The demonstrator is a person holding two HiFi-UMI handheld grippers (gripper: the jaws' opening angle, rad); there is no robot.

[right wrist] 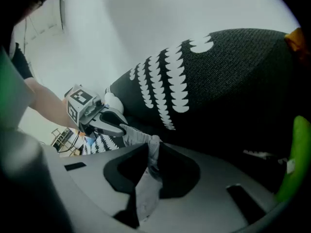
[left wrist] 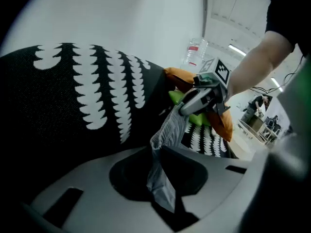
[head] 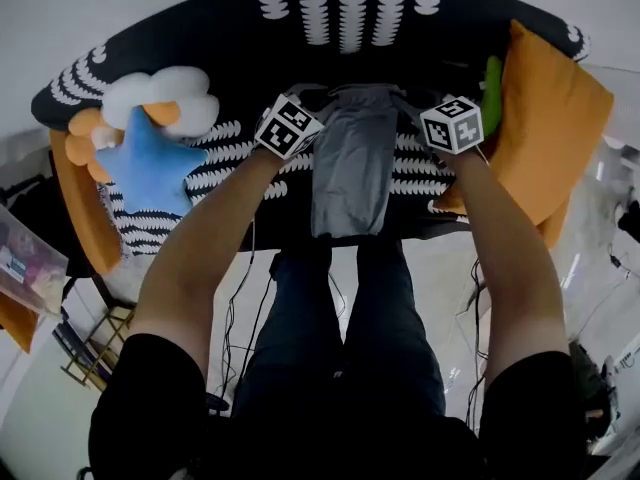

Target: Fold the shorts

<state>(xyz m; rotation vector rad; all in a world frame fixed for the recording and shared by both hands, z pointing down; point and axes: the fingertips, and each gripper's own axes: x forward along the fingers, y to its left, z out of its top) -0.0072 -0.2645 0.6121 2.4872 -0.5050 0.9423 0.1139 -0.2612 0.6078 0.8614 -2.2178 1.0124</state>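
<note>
Shorts (head: 350,163), grey, hang by their top edge between both grippers above the black cover (head: 200,58) with white markings in the head view. Left gripper view: the left gripper (left wrist: 160,176) pinches a fold of grey cloth between its jaws. Right gripper view: the right gripper (right wrist: 146,178) clamps the cloth's other corner likewise

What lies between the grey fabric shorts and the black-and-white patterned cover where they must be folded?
Nothing visible. The grey fabric shorts hang over bare black-and-white patterned cover; the blue star-shaped cushion and orange cushion lie aside.
</note>
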